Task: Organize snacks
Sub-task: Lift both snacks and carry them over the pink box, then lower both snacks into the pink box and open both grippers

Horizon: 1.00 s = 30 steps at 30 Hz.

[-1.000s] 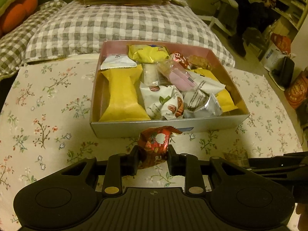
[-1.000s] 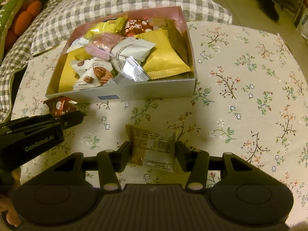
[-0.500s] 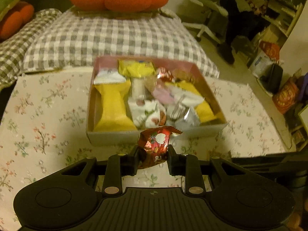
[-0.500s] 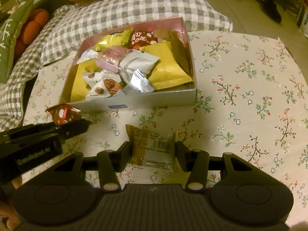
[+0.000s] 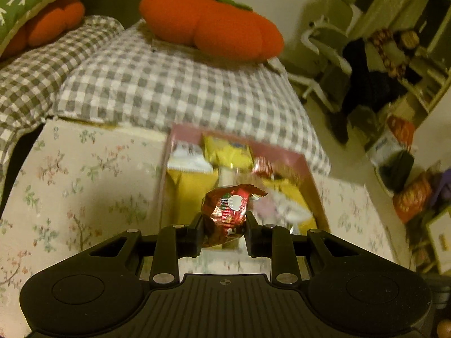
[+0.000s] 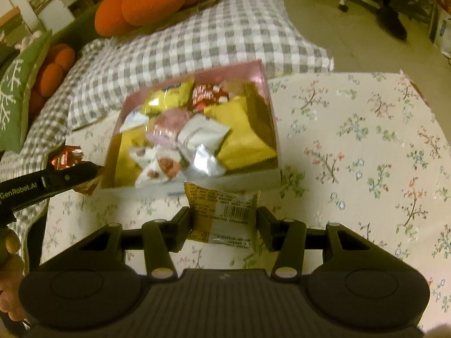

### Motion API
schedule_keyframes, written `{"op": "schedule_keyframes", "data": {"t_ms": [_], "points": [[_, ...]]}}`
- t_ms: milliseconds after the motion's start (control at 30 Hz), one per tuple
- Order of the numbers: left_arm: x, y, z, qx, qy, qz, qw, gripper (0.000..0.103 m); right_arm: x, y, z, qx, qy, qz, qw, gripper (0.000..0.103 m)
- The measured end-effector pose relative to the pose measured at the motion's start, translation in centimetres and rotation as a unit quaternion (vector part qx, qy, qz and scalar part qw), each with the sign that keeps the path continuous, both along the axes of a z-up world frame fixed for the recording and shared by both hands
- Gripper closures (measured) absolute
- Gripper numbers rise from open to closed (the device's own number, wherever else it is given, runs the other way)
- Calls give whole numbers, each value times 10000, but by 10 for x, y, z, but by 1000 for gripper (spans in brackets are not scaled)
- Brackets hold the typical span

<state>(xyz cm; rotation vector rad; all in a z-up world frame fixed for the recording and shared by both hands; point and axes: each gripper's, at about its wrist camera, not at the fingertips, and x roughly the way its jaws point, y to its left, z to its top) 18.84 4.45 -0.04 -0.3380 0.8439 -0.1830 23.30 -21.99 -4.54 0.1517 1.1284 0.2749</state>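
Note:
A pink-lined box point(image 5: 307, 166) full of wrapped snacks sits on the floral tablecloth; it also shows in the right wrist view point(image 6: 260, 77). My left gripper point(image 5: 224, 232) is shut on a red foil snack point(image 5: 229, 211), held above the box's near edge. In the right wrist view the left gripper point(image 6: 70, 176) with that red snack point(image 6: 66, 155) is at the box's left side. My right gripper point(image 6: 224, 225) is shut on a yellow-and-white snack packet point(image 6: 225, 211), held just in front of the box's near wall.
A grey checked cushion point(image 5: 169, 84) lies behind the box with an orange pumpkin pillow point(image 5: 211, 25) on it. A green pillow point(image 6: 17, 90) is at the left. The floral tablecloth point(image 6: 366, 155) stretches to the right. Bags point(image 5: 408, 197) stand on the floor at the right.
Both grippers have risen and moved forward toward the box with their snacks still held. The left gripper's red snack now hangs over the box's near edge.

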Motion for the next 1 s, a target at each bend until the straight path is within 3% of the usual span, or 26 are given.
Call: {"op": "schedule_keyframes", "data": {"t_ms": [233, 367, 800, 900, 1000], "points": [[28, -4, -7, -67, -167, 4, 9998, 77, 26, -7, 4, 269, -376, -462, 9979, 56], [40, -10, -15, -90, -213, -37, 9997, 77, 45, -9, -1, 633, -353, -673, 9951, 56], [59, -29, -31, 132, -126, -65, 9998, 77, 72, 29, -18, 573, -521, -586, 9953, 55], [61, -26, -32, 100, -139, -21, 9999, 75, 74, 28, -15, 624, -676, -680, 9934, 50], [60, -25, -26, 142, -238, 7, 9996, 66, 72, 27, -11, 708, -787, -671, 9921, 46]]}}
